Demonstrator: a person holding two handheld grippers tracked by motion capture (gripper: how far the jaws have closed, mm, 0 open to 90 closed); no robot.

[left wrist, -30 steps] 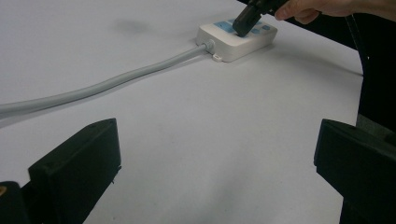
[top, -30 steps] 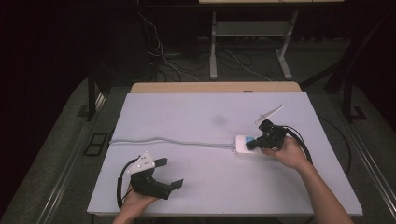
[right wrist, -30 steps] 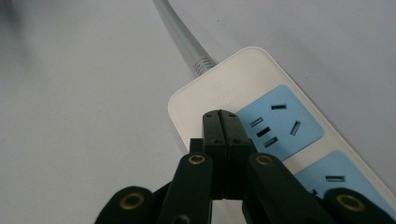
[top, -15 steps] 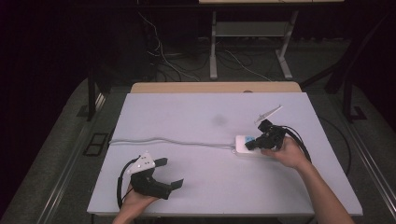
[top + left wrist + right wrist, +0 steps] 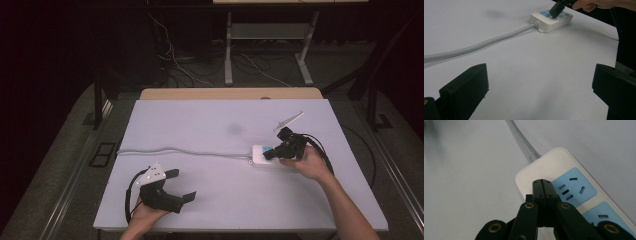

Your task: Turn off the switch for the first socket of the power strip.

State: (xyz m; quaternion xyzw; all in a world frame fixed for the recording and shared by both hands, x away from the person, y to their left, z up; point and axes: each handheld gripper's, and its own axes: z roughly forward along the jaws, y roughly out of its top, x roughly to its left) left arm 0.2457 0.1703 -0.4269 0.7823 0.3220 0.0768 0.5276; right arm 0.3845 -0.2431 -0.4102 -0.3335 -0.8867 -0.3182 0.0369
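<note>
We saw one power strip point(image 5: 265, 156) on the white surface point(image 5: 215, 200), lying toward the surface's right side, with one grey cable point(image 5: 180, 150) running from its left end across to the surface's left edge. In the right gripper view the strip point(image 5: 584, 187) showed two blue socket panels; in the left gripper view the strip point(image 5: 551, 20) seemed to carry more blue patches, but we could not count them surely there.

We held two grippers, one in each hand. Our right gripper point(image 5: 272, 152) sat at the strip, its tip over the blue panel nearest the cable end. Its fingers point(image 5: 537, 192) were pressed together with nothing between them, their tips over the strip's white body just beside the first blue panel; whether they touched the strip we could not tell. Our right hand point(image 5: 309, 162) lay just right of the strip, on the near side of it.

Our left gripper point(image 5: 182, 186) rested well apart from the strip, down at the near-left part of the surface, on the near side of the cable. Its two fingers point(image 5: 464, 92) stood wide apart with only bare surface between them, pointing toward the strip. In the left gripper view our right gripper point(image 5: 555, 11) came down onto the strip's top from above.

Beyond the surface, away from the strip, one wooden edge point(image 5: 230, 93) ran along the far side.
</note>
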